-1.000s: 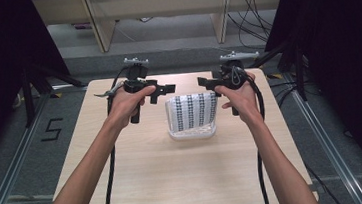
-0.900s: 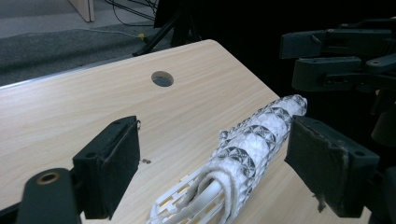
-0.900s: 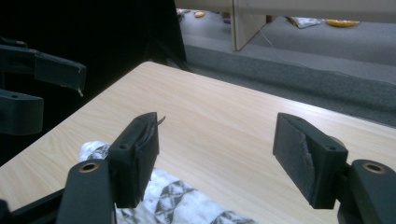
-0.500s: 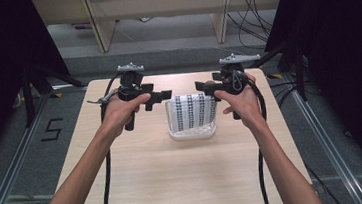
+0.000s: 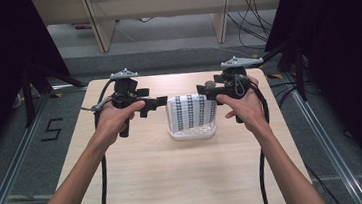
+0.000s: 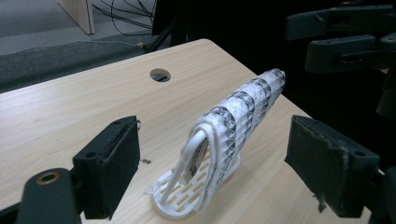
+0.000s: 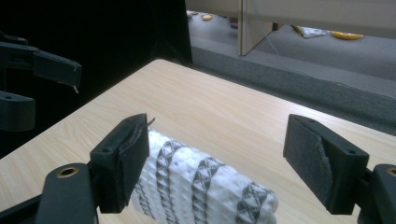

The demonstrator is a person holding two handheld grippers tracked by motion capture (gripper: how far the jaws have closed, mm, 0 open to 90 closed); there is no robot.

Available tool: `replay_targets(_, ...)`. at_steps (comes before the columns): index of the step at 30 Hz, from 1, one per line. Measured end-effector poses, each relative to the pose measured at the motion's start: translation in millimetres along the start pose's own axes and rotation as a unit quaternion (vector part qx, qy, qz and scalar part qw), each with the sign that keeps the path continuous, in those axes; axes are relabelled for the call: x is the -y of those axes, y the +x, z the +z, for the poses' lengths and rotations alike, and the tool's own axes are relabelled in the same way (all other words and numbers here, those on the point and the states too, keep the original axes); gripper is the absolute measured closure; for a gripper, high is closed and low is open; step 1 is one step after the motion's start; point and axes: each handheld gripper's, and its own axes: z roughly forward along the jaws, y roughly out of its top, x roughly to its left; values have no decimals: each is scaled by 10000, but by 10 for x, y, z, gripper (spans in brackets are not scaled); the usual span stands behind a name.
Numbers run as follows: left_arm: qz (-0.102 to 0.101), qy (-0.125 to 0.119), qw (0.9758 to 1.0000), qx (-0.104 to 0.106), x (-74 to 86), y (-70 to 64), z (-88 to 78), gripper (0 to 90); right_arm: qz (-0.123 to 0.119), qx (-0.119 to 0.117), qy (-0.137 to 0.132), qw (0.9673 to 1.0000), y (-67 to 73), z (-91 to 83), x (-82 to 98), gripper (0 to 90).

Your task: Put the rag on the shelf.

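A white cloth with a dark triangle pattern (image 5: 191, 112) hangs folded over a white slotted rack (image 5: 193, 133) at the table's middle. My left gripper (image 5: 161, 103) is held just left of the cloth's top edge and points right at it. Its jaws stand wide open on either side of the cloth's end (image 6: 238, 116) and the rack's base (image 6: 175, 198). My right gripper (image 5: 203, 91) points left at the cloth's right end, open, with the cloth (image 7: 196, 186) low between its pads, touching neither pad visibly. Each hand grips its tool from behind.
The wooden table (image 5: 176, 183) has bare board in front of the rack and a round cable hole (image 6: 160, 74) near its far edge. Black curtains flank both sides. Cables trail from both grippers over the table's near edge.
Both grippers have drifted slightly toward the person's side and lower, the left one a bit more. The cloth and rack have not moved.
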Motion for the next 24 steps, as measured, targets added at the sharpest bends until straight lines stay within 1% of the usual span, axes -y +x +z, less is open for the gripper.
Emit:
replay_targets(1, 12, -2, 10000, 57, 14, -1, -11, 168, -20, 32, -7, 10000, -5, -29, 24, 235)
replay_targets(2, 26, -11, 10000, 70, 29, -8, -22, 168, -20, 32, -7, 10000, -5, -29, 24, 235)
replay_targets(4, 60, -2, 10000, 73, 58, -26, -44, 168, -4, -17, -3, 10000, -2, -52, 47, 232)
replay_targets(5, 90, -29, 9999, 83, 90, -51, -69, 168, -48, 28, -21, 10000, 1, -79, 67, 230)
replay_targets(6, 90, -29, 9999, 83, 90, -51, -69, 168, -84, 9, -16, 10000, 0, -87, 78, 229)
replay_targets(7, 129, -57, 9999, 41, 121, -84, -94, 168, -111, 57, -38, 9999, 3, -103, 91, 227)
replay_targets(8, 129, -57, 9999, 41, 121, -84, -94, 168, -111, 57, -38, 9999, 3, -103, 91, 227)
replay_targets(9, 177, -57, 9998, 47, 155, -106, -114, 168, -35, -11, -18, 10000, 13, -127, 116, 219)
replay_targets(12, 193, -62, 9998, 70, 196, -128, -127, 168, -95, 16, -55, 9999, 4, -157, 140, 217)
replay_targets(13, 195, -72, 9998, 76, 217, -141, -133, 168, -16, 6, -51, 10000, 10, -173, 158, 213)
replay_targets(16, 295, -51, 9995, 69, 281, -179, -146, 168, -88, 57, -81, 9999, -3, -206, 210, 206)
replay_targets(17, 318, -21, 9995, 68, 307, -192, -148, 167, -118, 0, -92, 9999, -11, -211, 224, 203)
replay_targets(19, 335, -14, 9994, 86, 348, -207, -153, 164, 14, 22, -39, 10000, 8, -233, 254, 196)
replay_targets(20, 352, -35, 9993, 97, 365, -212, -158, 164, -72, 41, -77, 9999, 0, -237, 273, 192)
replay_targets(22, 322, -47, 9994, 115, 394, -231, -167, 164, -72, 46, -43, 10000, 8, -261, 295, 188)
replay_targets(23, 355, -23, 9993, 95, 404, -238, -175, 164, -35, 33, -56, 10000, 17, -268, 303, 188)
replay_targets(24, 362, -63, 9993, 99, 420, -246, -175, 164, -95, 7, -59, 9999, 10, -273, 309, 188)
